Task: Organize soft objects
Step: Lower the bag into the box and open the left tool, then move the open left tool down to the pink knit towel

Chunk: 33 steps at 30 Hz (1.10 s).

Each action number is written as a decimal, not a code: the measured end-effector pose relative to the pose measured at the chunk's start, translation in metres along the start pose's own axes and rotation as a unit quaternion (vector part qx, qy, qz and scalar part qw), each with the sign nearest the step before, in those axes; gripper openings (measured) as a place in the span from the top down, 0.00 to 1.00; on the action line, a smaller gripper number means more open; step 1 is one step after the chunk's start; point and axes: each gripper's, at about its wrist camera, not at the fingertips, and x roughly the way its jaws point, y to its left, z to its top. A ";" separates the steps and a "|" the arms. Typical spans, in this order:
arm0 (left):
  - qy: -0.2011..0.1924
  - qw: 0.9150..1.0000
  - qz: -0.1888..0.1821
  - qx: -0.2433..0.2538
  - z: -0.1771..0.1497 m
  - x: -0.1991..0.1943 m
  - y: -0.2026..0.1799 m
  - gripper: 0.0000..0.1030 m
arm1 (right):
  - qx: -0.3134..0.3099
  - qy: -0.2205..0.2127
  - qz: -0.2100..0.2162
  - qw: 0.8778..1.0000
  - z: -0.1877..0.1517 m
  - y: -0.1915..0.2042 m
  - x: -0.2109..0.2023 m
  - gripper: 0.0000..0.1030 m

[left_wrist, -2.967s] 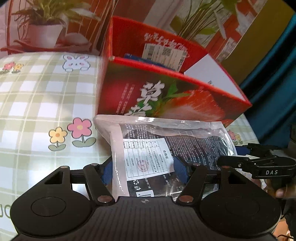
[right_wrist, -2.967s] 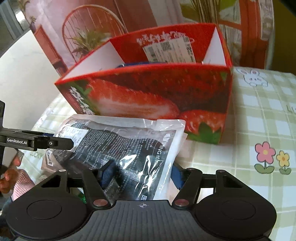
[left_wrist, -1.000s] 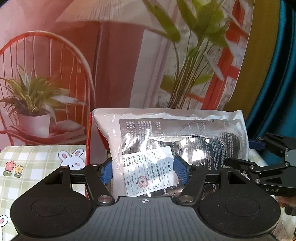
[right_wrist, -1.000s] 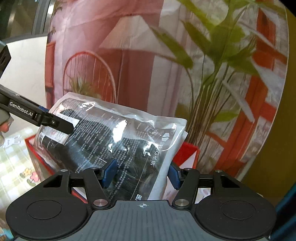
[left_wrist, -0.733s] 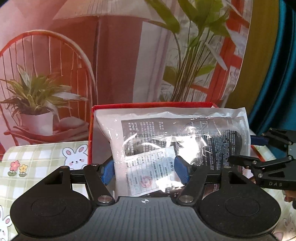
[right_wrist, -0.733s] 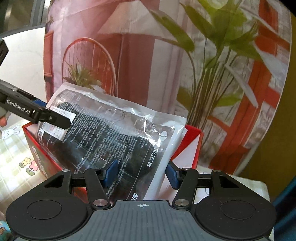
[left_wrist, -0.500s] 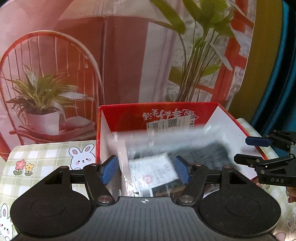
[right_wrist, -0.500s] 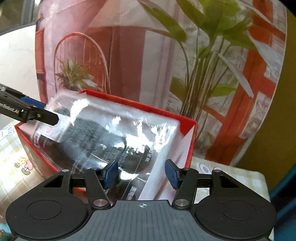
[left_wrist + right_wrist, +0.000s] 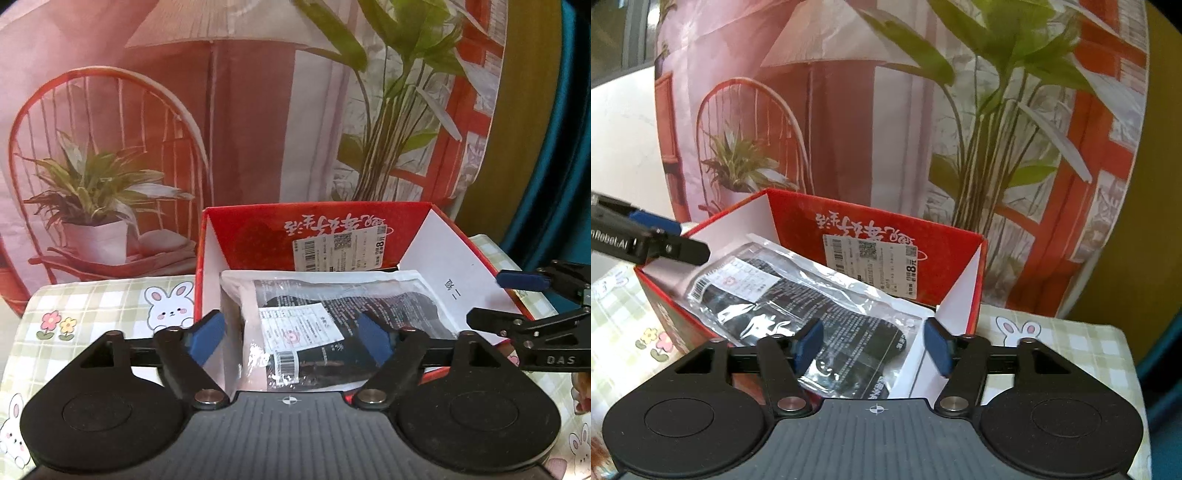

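A clear plastic bag of dark soft cloth (image 9: 332, 325) with a white label lies inside the open red strawberry box (image 9: 314, 229). It also shows in the right wrist view (image 9: 820, 314), lying slanted in the box (image 9: 871, 229). My left gripper (image 9: 291, 338) is open, its blue pads apart above the box's near edge, holding nothing. My right gripper (image 9: 870, 343) is open above the box's right end, holding nothing. Each gripper shows at the edge of the other's view.
The box stands on a green checked tablecloth (image 9: 92, 306) with rabbit and flower prints. A printed backdrop (image 9: 221, 110) of a chair, lamp and plants hangs close behind the box. A teal curtain (image 9: 569, 147) is at the right.
Both grippers lifted the bag from the table over the box, then opened. The bag dropped into the box and now lies there.
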 end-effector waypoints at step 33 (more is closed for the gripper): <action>0.001 0.997 0.064 -0.041 -0.064 -0.116 -0.006 0.00 | 0.083 -0.063 -0.031 0.994 -0.027 0.043 -0.108 0.00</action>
